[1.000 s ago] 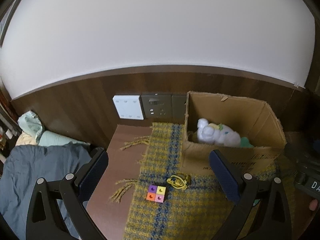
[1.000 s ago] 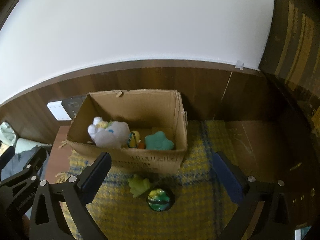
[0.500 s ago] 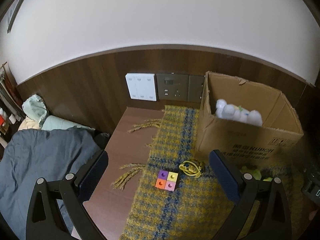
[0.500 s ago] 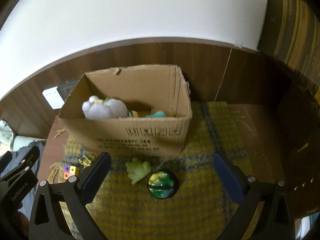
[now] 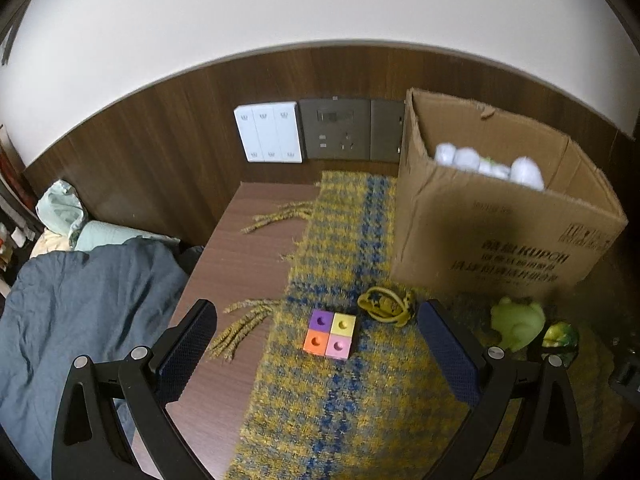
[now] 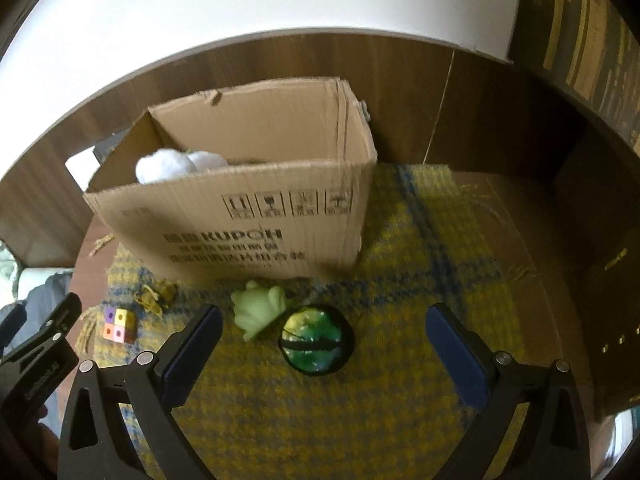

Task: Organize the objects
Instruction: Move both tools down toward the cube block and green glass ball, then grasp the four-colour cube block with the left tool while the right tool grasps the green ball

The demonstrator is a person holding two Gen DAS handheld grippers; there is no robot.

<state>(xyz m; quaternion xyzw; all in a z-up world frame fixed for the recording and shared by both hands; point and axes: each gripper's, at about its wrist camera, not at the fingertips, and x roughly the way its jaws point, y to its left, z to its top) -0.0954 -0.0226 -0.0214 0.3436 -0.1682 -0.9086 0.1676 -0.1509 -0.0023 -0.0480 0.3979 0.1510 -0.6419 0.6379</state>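
Observation:
An open cardboard box [image 5: 508, 240] [image 6: 248, 224] stands on a yellow and blue woven cloth [image 5: 352, 408] [image 6: 360, 412] and holds a white plush toy [image 5: 488, 164] [image 6: 172, 164]. In front of it lie a four-coloured cube block [image 5: 330, 333] [image 6: 118, 326], a yellow tangled toy [image 5: 386, 304] [image 6: 154, 296], a light green frog toy [image 5: 518, 322] [image 6: 260, 308] and a green ball in a black net [image 5: 560, 338] [image 6: 316, 340]. My left gripper [image 5: 320, 364] is open just above the cube block. My right gripper [image 6: 324, 352] is open with the ball between its fingers.
The cloth lies on a dark wooden table [image 5: 240, 264] against a wood-panelled wall with a white switch panel [image 5: 269, 133] and dark sockets [image 5: 336, 130]. A blue blanket [image 5: 80, 304] lies left of the table. A dark cabinet [image 6: 600, 280] stands at the right.
Both grippers have come down and closer to the cloth. The box now shows more from its front side, and the cube block and the ball look larger between the open fingers.

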